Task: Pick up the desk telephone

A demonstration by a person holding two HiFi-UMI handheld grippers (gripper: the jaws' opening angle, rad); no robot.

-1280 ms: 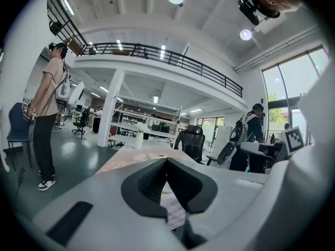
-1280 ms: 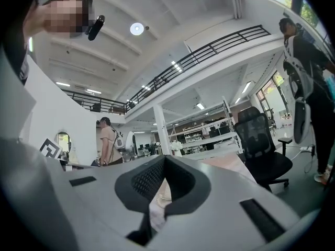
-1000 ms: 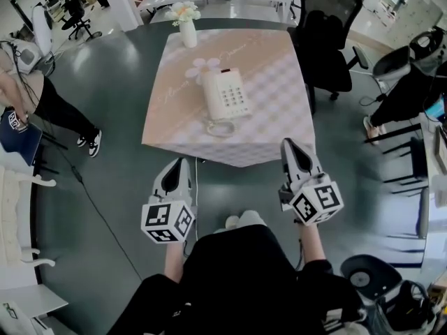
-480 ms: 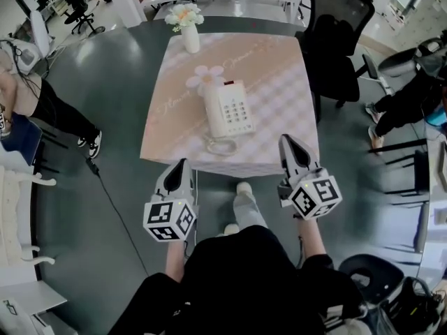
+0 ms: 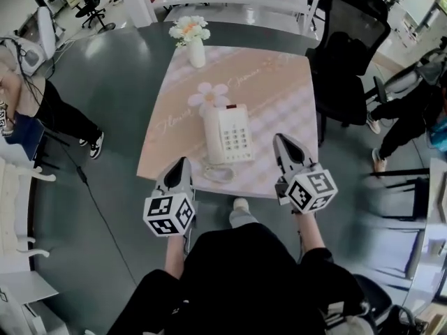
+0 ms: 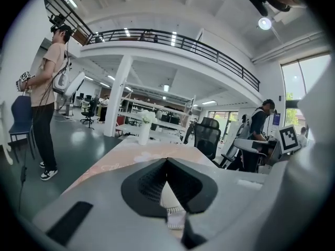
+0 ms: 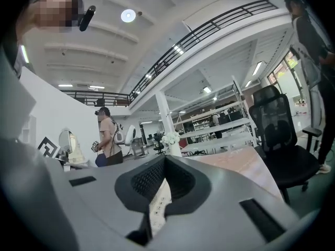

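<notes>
Desk telephone is untouched. Nearest, at the near edge of the table, the left gripper and right gripper hover, both clenched on nothing. Between and just beyond them the phone lies on the table's near half. It is probably rigid, slick plastic and light, with a loose handset, so grip the base's sides. A flower vase stands at the table's far edge.

Cream desk telephone on a pale pink surface checked in white, white daisy shape at its 11 o'clock. White vase at 12. Left claw and right claw are grey, with black-and-white marker cubes.
</notes>
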